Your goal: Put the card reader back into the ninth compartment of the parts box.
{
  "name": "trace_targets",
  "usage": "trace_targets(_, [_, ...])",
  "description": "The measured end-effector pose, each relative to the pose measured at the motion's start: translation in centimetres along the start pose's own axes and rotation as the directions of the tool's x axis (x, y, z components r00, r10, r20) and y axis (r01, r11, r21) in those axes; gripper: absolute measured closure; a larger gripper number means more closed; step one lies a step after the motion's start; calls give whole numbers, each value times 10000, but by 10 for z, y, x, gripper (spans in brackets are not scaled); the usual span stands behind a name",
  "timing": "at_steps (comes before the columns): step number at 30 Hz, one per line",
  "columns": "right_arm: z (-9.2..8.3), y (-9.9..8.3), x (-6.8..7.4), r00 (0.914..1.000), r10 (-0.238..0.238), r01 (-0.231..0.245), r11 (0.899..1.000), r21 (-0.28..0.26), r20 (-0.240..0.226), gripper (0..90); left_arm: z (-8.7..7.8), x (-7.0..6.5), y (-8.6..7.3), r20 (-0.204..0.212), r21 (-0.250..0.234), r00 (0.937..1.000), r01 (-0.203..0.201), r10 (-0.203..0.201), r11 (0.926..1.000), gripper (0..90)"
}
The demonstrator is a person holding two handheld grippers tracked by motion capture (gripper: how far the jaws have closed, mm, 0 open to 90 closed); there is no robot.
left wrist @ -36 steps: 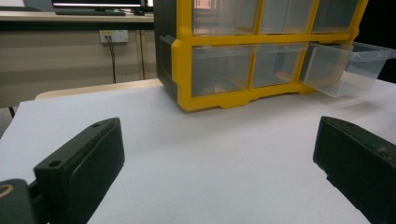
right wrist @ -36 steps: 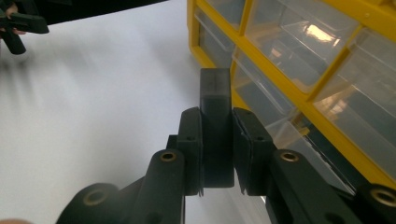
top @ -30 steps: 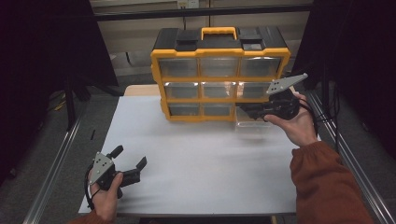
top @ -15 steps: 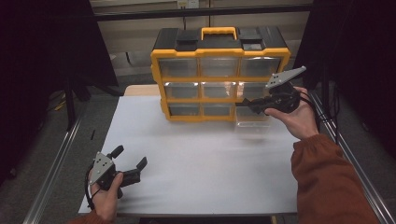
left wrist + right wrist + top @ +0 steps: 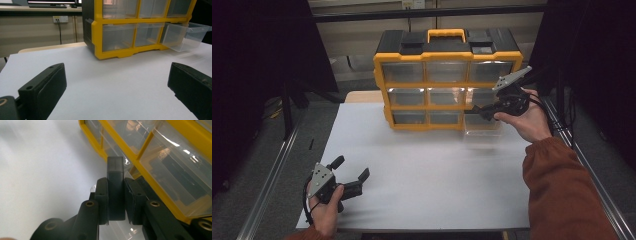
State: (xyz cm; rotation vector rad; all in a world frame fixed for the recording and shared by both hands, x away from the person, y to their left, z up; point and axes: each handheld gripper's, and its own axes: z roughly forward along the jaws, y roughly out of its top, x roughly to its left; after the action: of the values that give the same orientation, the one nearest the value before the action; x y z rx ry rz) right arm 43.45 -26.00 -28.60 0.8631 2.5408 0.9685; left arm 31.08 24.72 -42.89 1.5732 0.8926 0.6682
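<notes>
High view: a yellow organiser (image 5: 447,80) stands at the worktop's (image 5: 427,170) far edge, its bottom-right drawer (image 5: 482,124) pulled out toward the person. The right gripper (image 5: 484,111) hangs above that drawer; the left gripper (image 5: 350,174), jaws wide and empty, rests near the near-left corner.

Left gripper view: no readable writing.

Right gripper view: jaws clamp a dark block (image 5: 115,187), long axis along the jaws, pointing at the organiser.

Glossy yellow plastic organiser (image 5: 447,82), clear plastic drawers (image 5: 183,35), matt white tabletop (image 5: 427,170)

Dim room, beige wall (image 5: 37,30) with a power socket (image 5: 60,19).
</notes>
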Motion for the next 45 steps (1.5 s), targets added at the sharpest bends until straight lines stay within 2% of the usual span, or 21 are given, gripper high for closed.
trace_targets(2, [3, 0, -2, 9999, 7, -4, 9998, 193, -127, 739, 0, 0, 0, 17, -33, 10000, 12, -11, 10000, 20])
trace_targets(9, [11, -1, -9, 9998, 170, -167, 9988, 453, -68, 739, 0, 0, 0, 24, -60, 10000, 31, -31, 10000, 20])
trace_targets(11, [13, -1, -11, 9999, 169, -167, 9982, 584, -20, 739, -1, 1, 0, 29, -18, 10000, -86, 86, 10000, 20])
trace_targets(16, [18, -1, -14, 9997, 229, -225, 9966, 792, -45, 739, 0, 0, 0, 54, -56, 10000, 22, -21, 10000, 20])
trace_targets(17, [19, -1, -15, 9995, 310, -305, 9959, 852, -49, 739, -1, 1, 0, 63, -8, 10000, -73, 73, 10000, 20])
trace_targets(20, [24, -2, -15, 9988, 460, -436, 9914, 1230, -167, 739, -1, 1, 0, 92, -28, 9999, -54, 55, 10000, 21])
trace_targets(29, [31, -3, -16, 9990, 341, -295, 9880, 1517, -282, 739, 0, 0, 0, 93, -40, 10000, -35, 35, 10000, 21])
trace_targets(32, [32, -5, -18, 9987, 462, -421, 9865, 1584, -227, 739, 0, 0, 0, 93, -60, 10000, -13, 13, 10000, 21])
trace_targets(41, [40, -9, -23, 9988, 420, -361, 9787, 2019, -251, 739, 0, 0, 0, 103, -35, 9999, 30, -30, 10000, 21])
trace_targets(45, [44, -9, -24, 9991, 405, -369, 9746, 2207, -115, 739, 0, 0, 0, 101, -54, 9999, 58, -57, 10000, 21])
